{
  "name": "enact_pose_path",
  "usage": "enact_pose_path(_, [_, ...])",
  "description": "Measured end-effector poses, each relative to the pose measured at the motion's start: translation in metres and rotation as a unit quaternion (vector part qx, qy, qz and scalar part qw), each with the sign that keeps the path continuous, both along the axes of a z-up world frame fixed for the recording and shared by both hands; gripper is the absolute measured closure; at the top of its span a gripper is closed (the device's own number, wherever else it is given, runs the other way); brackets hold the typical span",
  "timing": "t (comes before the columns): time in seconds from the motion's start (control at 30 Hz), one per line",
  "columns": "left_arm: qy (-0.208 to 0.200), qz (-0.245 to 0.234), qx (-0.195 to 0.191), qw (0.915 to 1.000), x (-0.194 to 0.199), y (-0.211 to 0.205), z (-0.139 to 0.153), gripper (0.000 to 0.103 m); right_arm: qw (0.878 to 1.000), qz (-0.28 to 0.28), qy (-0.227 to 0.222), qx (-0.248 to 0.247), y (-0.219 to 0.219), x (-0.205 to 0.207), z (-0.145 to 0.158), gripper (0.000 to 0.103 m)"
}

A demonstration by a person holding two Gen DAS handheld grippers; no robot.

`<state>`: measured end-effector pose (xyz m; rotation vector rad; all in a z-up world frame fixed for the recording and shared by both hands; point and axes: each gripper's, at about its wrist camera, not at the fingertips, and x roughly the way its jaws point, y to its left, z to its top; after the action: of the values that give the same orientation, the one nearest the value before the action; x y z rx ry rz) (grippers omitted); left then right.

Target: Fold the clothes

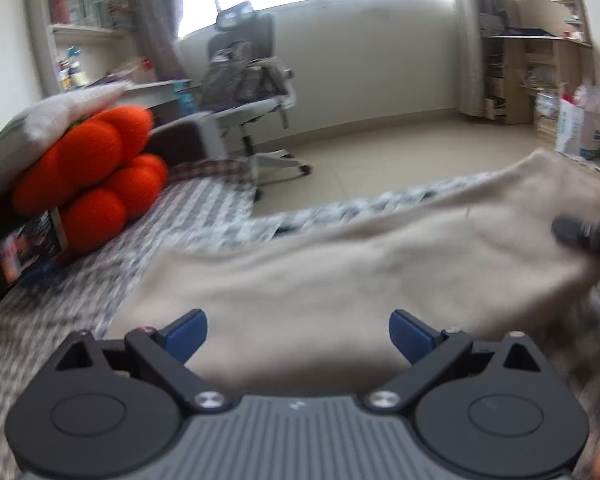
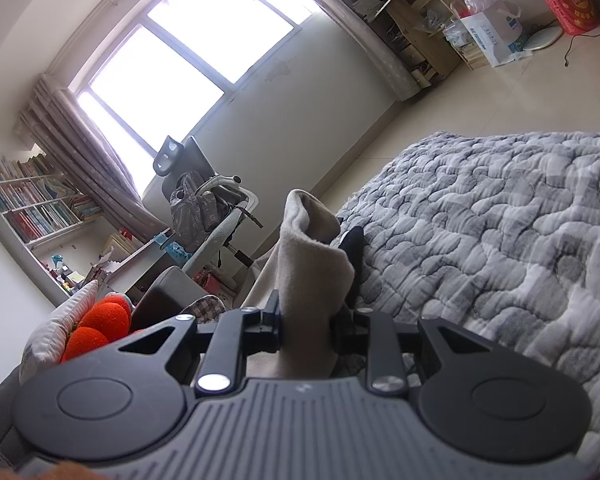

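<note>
While the beige garment (image 1: 380,256) lay spread across the bed, one end of it was bunched and clamped in my right tool (image 2: 306,326), whose pads pressed on a thick wad of cloth that stood up ahead of the fingers. In the left wrist view the same garment stretched from just ahead of my left tool (image 1: 297,334) out to the right edge, where the right tool's dark tip met it. My left tool was released, its blue pads (image 1: 185,330) wide apart with cloth below and between them but nothing pinched.

I judged the step in hand to be taking a second hold, so that the garment could be lifted and doubled over. To do it well, I reckoned the left tool should come down on an edge or corner, not the middle of the panel, and bite a single clean layer. The right grip needed to stay firm and steady, since slack would let the fabric sag and wrinkle.

Beneath the garment, the grey quilted bedspread (image 2: 500,240) gave a soft, uneven base, so I had to avoid pinching it too. An orange plush toy (image 1: 91,168) sat well apart at the left.
</note>
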<state>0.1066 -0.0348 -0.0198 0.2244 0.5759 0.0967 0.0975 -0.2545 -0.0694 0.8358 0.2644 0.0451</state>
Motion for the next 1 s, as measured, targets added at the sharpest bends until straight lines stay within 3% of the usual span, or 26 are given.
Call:
enact_pose_path(0.1, [0.000,-0.001,-0.014,0.9999,-0.006,0.006,-0.013,0.004,1.000,0.000,0.000,0.001,0.000,0.000,0.000,0.075])
enact_pose_path(0.33, [-0.023,-0.005,-0.006,0.9997,-0.018,0.004,-0.015,0.004,1.000,0.003,0.001,0.003,-0.001,0.000,0.000,0.075])
enact_pose_path(0.63, [-0.023,-0.004,-0.005,0.9997,-0.022,0.005,-0.018,0.004,0.998,0.022,0.006,0.066,-0.019,-0.004,-0.005,0.075])
enact_pose_path(0.8, [-0.027,0.000,-0.013,0.9996,-0.022,0.008,-0.018,0.004,0.996,0.031,0.016,0.076,-0.024,-0.013,-0.003,0.074])
enact_pose_path(1.0, [-0.031,0.001,-0.022,0.9993,-0.024,0.010,-0.018,0.004,1.000,0.016,0.027,0.001,-0.008,-0.013,0.012,0.074])
